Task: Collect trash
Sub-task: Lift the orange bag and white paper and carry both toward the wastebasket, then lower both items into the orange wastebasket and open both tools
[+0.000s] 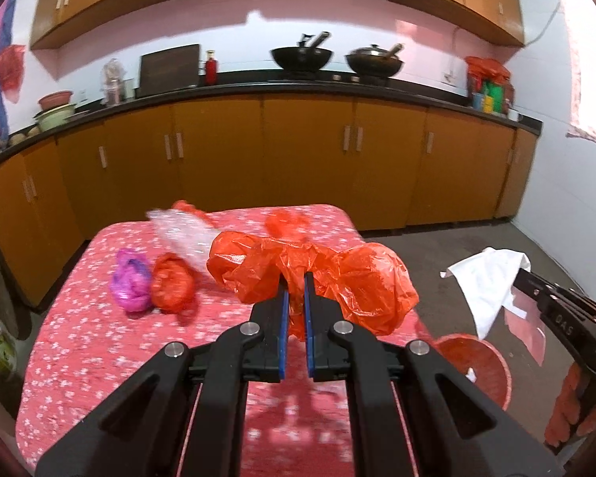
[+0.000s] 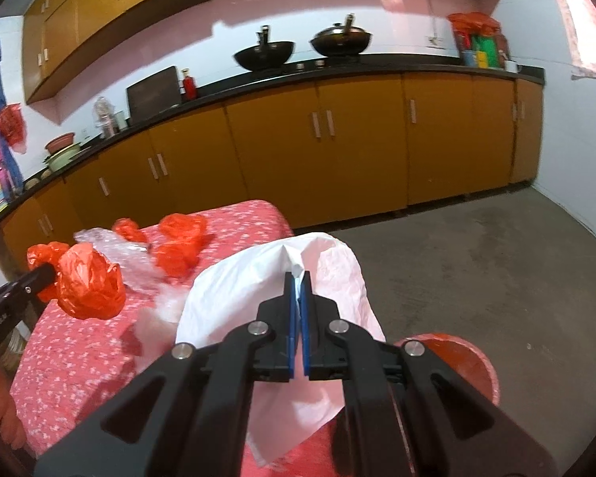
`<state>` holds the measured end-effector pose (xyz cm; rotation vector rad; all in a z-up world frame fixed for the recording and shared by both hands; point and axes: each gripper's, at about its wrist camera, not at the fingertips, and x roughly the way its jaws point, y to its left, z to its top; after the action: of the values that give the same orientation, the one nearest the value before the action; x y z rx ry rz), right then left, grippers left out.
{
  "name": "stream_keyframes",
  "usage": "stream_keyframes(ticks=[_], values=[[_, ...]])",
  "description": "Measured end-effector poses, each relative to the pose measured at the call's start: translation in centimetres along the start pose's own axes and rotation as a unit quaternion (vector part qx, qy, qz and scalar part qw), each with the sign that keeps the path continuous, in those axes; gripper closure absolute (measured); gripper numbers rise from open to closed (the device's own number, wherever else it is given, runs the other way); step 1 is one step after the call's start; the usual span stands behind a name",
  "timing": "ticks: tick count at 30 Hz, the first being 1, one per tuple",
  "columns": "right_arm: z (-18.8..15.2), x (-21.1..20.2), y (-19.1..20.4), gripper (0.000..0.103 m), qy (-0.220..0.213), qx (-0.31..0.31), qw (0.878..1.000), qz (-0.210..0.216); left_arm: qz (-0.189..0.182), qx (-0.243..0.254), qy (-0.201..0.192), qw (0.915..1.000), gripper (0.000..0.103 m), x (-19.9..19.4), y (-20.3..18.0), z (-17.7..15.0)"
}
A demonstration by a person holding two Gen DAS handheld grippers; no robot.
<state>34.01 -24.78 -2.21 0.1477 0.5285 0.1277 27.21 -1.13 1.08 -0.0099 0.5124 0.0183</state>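
Observation:
My left gripper (image 1: 297,278) is shut on a crumpled orange plastic bag (image 1: 353,282), held above the right part of the pink flowered table (image 1: 79,342). My right gripper (image 2: 298,278) is shut on a white plastic bag (image 2: 234,298), hanging past the table's right edge. In the right wrist view the left gripper (image 2: 45,274) shows at the left with its orange bag (image 2: 87,286). In the left wrist view the right gripper (image 1: 522,278) holds the white bag (image 1: 484,282) at the right. A red bin (image 1: 480,365) stands on the floor below, seen too as the red bin (image 2: 465,361).
Left on the table lie a purple wad (image 1: 131,282), a small orange wad (image 1: 173,282), clear plastic wrap (image 1: 186,234) and another orange bag (image 2: 178,242). Orange cabinets (image 1: 298,151) under a black counter with two woks run along the back. Grey floor (image 2: 476,246) lies to the right.

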Motion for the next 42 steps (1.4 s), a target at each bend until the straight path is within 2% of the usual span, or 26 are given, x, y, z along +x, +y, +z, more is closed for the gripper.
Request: stream_keyframes(ticks=[15,25,34,42], values=[[-2.4,0.0,-9.3,0.099,0.011,0.045,0.997,-0.062,-0.069,0.038,0.040,0.9961,0.097,2.4,-9.9,-2.0],[-5.9,2.6,-15.8,0.099,0.056,0.077,0.990,-0.104,-0.098,0.076,0.094,0.9878,0.097,6.0,-17.2,-4.5],[-9.8,5.8,-20.5,0.099,0.106,0.118,0.979,-0.130,-0.099,0.122,0.148,0.9765,0.097,9.5,-22.4,-7.2],[-11.9,8.2,-22.1,0.098,0.139,0.131,0.973,-0.133,-0.095,0.145,0.196,0.9651,0.097,11.8,-25.4,-9.2]])
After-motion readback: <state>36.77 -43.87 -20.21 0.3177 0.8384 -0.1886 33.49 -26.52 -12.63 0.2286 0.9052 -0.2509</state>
